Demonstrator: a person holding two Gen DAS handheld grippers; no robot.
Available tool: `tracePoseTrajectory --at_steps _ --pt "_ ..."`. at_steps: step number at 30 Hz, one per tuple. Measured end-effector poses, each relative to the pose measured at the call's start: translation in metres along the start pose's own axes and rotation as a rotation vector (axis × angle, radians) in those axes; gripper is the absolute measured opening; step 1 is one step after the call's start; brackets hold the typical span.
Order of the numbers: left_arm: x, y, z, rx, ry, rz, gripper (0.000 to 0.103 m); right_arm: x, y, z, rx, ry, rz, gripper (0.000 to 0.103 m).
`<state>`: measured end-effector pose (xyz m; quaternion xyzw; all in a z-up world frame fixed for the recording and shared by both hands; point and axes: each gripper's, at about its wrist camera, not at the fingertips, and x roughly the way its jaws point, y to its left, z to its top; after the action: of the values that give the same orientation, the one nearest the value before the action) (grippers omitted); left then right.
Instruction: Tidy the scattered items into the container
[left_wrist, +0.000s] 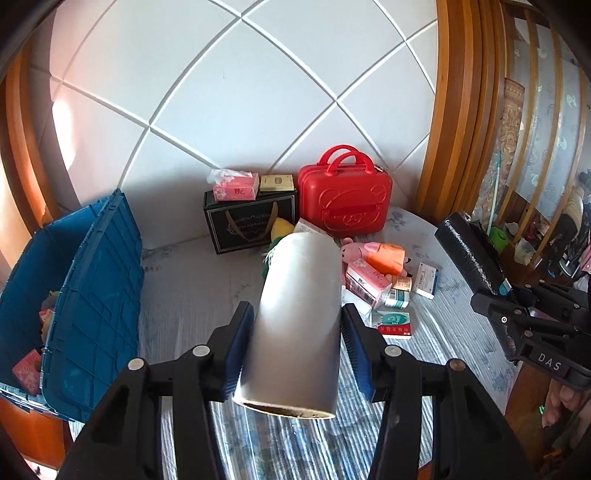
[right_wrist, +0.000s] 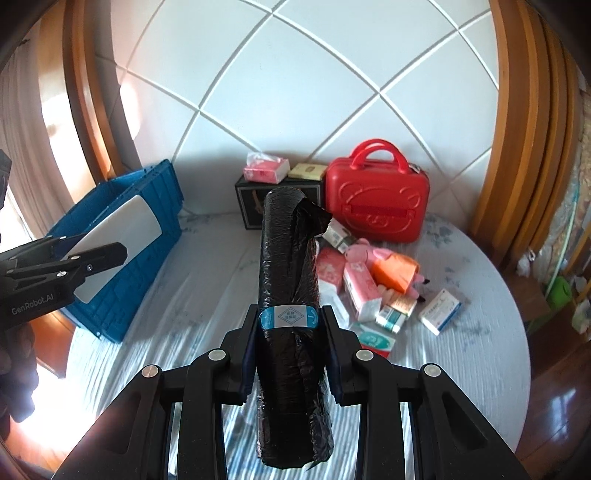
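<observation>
Surface: round table under a pale striped cloth (right_wrist: 184, 354), tiled wall behind.
Landmark: blue crate (left_wrist: 92, 280) at the table's edge, some bits already inside.
Left gripper (left_wrist: 295, 343): clamped on a grey roll (left_wrist: 299, 314) – looks like a light, stiff tube with a smooth skin, so hold mid-length.
Right gripper (right_wrist: 290, 354): nearly closed round a black bag roll (right_wrist: 290, 258), squashy, loose flap up top – grip at the blue band (right_wrist: 288, 318).
Clutter: boxes, bottles and a pink plush (left_wrist: 373, 254) well away from the crate, red case (right_wrist: 376, 199) behind them.
</observation>
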<state>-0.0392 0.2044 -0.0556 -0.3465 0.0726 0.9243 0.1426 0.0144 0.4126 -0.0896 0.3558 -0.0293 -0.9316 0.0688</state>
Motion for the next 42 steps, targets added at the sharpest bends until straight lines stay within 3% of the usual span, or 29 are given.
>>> tracePoseTrajectory --at_steps 8,14,23,42 --pt "-0.015 0.013 -0.001 -0.015 -0.018 0.047 0.045 -0.004 0.001 0.014 -0.009 -0.046 0.037 0.03" --pt "-0.026 0.029 -0.002 -0.037 -0.027 0.072 0.045 0.008 0.011 0.02 -0.035 -0.031 0.073 0.03" --pt "-0.04 0.069 -0.001 -0.049 -0.07 0.05 0.045 0.009 0.047 0.032 -0.051 -0.054 0.085 0.03" --pt "-0.06 0.231 -0.009 -0.088 -0.114 0.02 0.045 0.024 0.201 0.066 -0.077 -0.061 0.045 0.03"
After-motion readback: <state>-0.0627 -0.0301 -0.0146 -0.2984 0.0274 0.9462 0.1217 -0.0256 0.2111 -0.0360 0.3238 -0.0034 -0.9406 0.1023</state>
